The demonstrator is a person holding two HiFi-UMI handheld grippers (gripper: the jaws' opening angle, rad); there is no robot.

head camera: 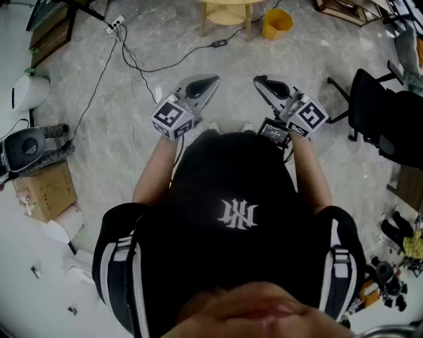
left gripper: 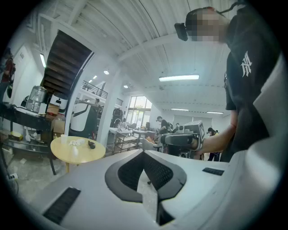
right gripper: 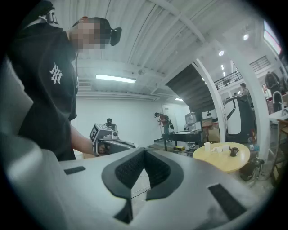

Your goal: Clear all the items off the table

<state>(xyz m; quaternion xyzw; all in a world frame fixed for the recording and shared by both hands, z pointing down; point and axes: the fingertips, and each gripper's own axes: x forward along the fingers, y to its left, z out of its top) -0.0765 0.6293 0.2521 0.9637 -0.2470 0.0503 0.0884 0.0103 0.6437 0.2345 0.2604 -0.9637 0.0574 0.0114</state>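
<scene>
**Head view:** the left gripper (head camera: pixel 210 83) and right gripper (head camera: pixel 261 82) are held side by side above the floor (head camera: pixel 99 112), well apart from the round yellow bench (head camera: pixel 228 14) at the top edge. A yellow bucket (head camera: pixel 276 23) stands near the bench.

**Left gripper view:** the fingers (left gripper: pixel 129 171) meet tip to tip with nothing between them. The bench (left gripper: pixel 85 155) stands beyond at left, bearing a white cup (left gripper: pixel 64 138), small white items (left gripper: pixel 75 144) and a dark object (left gripper: pixel 91 144).

**Right gripper view:** the fingers (right gripper: pixel 127 170) are pressed together and empty. The bench (right gripper: pixel 225 162), at right, carries the cup (right gripper: pixel 207 147), white items (right gripper: pixel 217 149) and dark object (right gripper: pixel 234 151).
</scene>
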